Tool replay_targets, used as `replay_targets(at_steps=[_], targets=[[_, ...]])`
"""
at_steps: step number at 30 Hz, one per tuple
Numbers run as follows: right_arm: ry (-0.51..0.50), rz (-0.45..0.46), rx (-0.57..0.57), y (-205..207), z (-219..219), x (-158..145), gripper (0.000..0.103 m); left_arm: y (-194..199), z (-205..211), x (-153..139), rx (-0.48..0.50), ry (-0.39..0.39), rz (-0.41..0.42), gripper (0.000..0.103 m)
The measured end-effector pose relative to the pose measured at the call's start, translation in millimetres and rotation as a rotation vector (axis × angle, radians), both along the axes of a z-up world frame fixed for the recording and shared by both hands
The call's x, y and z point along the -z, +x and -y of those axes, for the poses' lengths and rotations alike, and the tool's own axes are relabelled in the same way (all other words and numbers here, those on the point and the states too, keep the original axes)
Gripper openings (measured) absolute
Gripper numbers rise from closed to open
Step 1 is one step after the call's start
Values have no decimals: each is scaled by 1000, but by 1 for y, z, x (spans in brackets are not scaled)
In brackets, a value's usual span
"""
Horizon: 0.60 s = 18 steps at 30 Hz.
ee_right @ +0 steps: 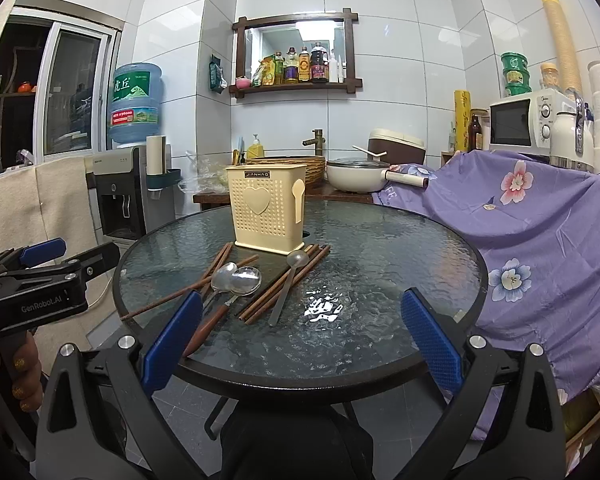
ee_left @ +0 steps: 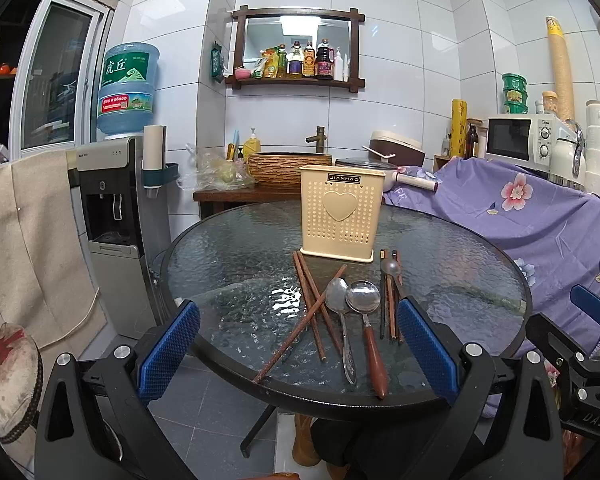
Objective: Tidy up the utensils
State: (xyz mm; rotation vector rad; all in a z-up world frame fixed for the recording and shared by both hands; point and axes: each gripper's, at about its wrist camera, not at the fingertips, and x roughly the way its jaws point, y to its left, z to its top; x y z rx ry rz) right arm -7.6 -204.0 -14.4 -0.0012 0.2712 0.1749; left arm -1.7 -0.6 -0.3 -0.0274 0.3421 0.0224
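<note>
A cream perforated utensil holder [ee_left: 341, 218] [ee_right: 266, 210] stands upright on the round glass table [ee_left: 228, 264] [ee_right: 380, 248]. In front of it lie several brown chopsticks [ee_left: 311, 308] [ee_right: 278, 290], a metal spoon [ee_left: 337, 300] [ee_right: 223, 276], a wooden-handled ladle spoon [ee_left: 363, 298] [ee_right: 246, 280] and a small grey spoon [ee_left: 390, 268] [ee_right: 296, 259]. My left gripper [ee_left: 298, 344] is open and empty at the table's near edge, just short of the utensils. My right gripper [ee_right: 302, 332] is open and empty at the near edge, to the right of the utensils.
A purple floral cloth [ee_left: 540, 216] [ee_right: 540, 216] covers furniture to the right of the table. A water dispenser [ee_left: 112, 208] [ee_right: 120, 196] stands at the left. A counter with a basin [ee_left: 290, 168] and a white pot [ee_right: 356, 176] is behind.
</note>
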Motion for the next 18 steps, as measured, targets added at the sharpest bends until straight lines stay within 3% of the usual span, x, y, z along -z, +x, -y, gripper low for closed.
replay_targets(at_steps=[18], targets=[[1,-2,0,1,0,0,98,1,1,1,3,-2,-3,97]])
